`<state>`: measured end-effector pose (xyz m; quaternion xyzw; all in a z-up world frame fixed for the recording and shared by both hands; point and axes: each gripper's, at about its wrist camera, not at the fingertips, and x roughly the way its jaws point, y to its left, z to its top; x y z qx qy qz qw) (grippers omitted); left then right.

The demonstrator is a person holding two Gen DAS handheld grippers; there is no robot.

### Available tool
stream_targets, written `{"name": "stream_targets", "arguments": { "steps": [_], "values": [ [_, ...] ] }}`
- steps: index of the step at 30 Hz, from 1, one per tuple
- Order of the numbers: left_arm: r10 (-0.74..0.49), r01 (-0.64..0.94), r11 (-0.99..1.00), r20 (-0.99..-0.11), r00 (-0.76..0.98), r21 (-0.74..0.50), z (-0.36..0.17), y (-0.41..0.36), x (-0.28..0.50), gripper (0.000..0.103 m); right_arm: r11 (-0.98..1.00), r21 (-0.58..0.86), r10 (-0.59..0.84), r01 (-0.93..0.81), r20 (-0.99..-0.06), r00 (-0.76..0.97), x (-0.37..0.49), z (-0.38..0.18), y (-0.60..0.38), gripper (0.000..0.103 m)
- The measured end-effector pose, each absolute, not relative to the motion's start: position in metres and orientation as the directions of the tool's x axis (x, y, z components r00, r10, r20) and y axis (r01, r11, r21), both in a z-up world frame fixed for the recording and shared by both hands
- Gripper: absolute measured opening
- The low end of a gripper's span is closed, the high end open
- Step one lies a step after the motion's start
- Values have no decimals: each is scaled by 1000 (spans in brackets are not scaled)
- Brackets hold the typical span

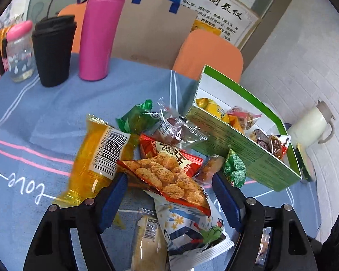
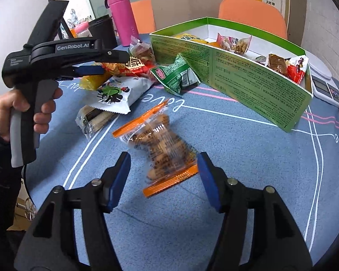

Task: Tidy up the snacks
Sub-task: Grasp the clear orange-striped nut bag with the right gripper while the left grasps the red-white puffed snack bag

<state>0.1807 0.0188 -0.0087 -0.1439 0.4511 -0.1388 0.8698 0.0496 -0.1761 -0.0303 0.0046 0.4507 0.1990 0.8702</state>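
Observation:
A loose pile of snack packs lies on the blue cloth: a yellow pack (image 1: 97,155), a red pack of fried pieces (image 1: 169,178), a white cartoon pack (image 1: 187,228) and green packs (image 1: 137,117). My left gripper (image 1: 169,177) is open, its blue pads either side of the red pack. It also shows in the right wrist view as the left gripper (image 2: 90,68), over the pile. My right gripper (image 2: 163,158) is open around the near end of a blurred, orange-edged clear packet (image 2: 160,142). The green box (image 2: 237,72) holds several snacks in its compartments.
At the back stand a pink flask (image 1: 101,29), a black cup (image 1: 52,49) and a pink-lidded jar (image 1: 19,49). A white kettle (image 1: 309,124) and a kitchen scale (image 2: 323,83) sit right of the box. Orange chairs (image 2: 250,11) ring the table. A hand (image 2: 34,110) holds the left gripper.

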Motion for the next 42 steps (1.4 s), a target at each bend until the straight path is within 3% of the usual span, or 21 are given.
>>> {"name": "stream_targets", "arguments": {
  "steps": [3, 5, 9, 19, 20, 22, 25, 34, 42],
  "values": [
    [-381, 114, 916, -741, 553, -386, -11, 19, 183, 76, 922, 184, 345, -340, -790, 507, 54, -35, -174, 64],
    [-392, 111, 910, -742, 543, -399, -13, 22, 185, 65, 926, 170, 331, -337, -796, 507, 55, -37, -172, 64],
    [-421, 96, 889, -720, 552, -447, -8, 30, 184, 64, 924, 167, 332, -343, -795, 507, 55, -36, -173, 64],
    [-395, 111, 910, -750, 531, -400, -18, 16, 196, 60, 933, 116, 290, -342, -805, 518, 63, -41, -165, 62],
    [-387, 117, 914, -751, 535, -387, -17, 15, 195, 55, 933, 119, 291, -339, -804, 519, 63, -41, -165, 59],
    [-375, 124, 921, -751, 544, -371, -15, 13, 193, 48, 931, 126, 298, -343, -805, 513, 63, -42, -165, 35],
    [-387, 124, 915, -748, 540, -384, -12, 18, 189, 41, 932, 137, 304, -336, -801, 516, 63, -41, -167, 30],
    [-397, 169, 912, -708, 584, -373, 20, 23, 166, 40, 931, 165, 327, -325, -771, 546, 53, -26, -177, 30],
    [-479, 262, 872, -609, 632, -415, 67, 17, 150, 40, 942, 161, 317, -295, -713, 625, 54, 5, -195, 30]
  ]
}}
